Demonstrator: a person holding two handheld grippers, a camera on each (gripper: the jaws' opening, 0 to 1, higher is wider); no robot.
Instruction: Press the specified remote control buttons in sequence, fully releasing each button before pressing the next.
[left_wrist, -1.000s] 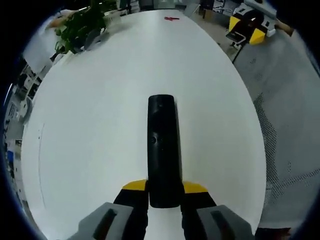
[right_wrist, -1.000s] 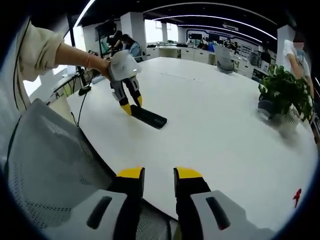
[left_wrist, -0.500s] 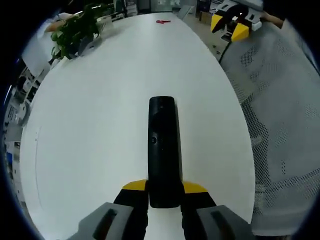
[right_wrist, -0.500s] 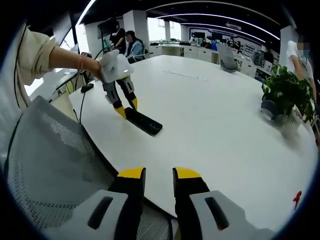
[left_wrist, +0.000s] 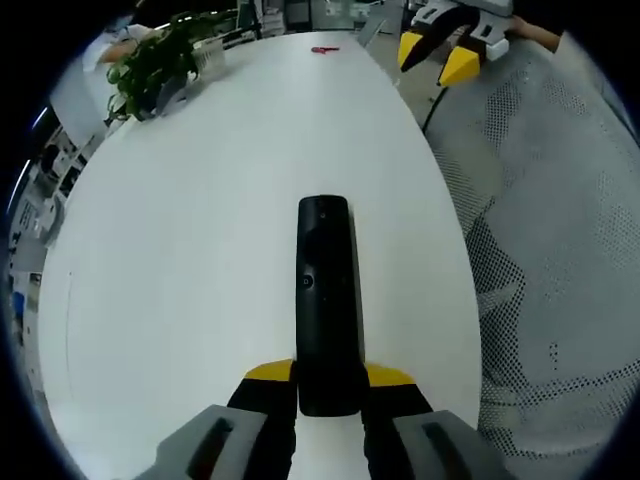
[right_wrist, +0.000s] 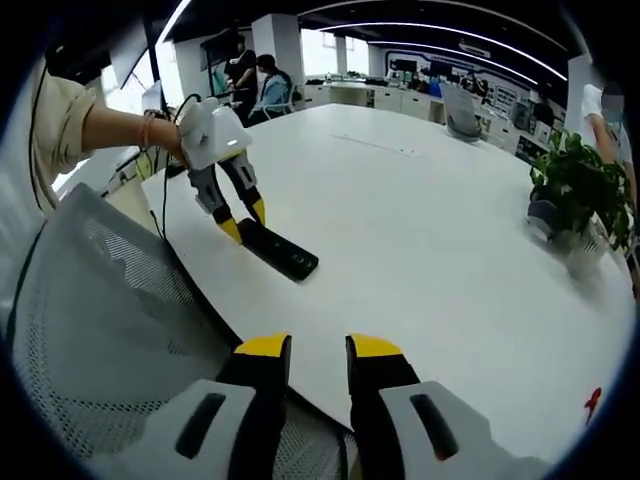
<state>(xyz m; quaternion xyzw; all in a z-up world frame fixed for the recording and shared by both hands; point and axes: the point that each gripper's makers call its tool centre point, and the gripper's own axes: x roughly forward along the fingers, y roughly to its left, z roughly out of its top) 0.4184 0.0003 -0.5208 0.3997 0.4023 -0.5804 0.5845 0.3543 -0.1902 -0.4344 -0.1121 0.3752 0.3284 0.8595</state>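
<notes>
Left gripper view: I see one slim, glossy black remote control (left_wrist: 326, 300), a long rounded bar, clamped at its near end between the yellow-tipped jaws of my left gripper (left_wrist: 329, 375), lying ahead on one smooth white oval table (left_wrist: 200, 220). One grey mesh chair (left_wrist: 560, 260) stands right.

Right gripper view: my right gripper (right_wrist: 314, 347) holds nothing, jaws slightly parted; remote ahead-left; one leafy potted plant (right_wrist: 580, 195) far right.
</notes>
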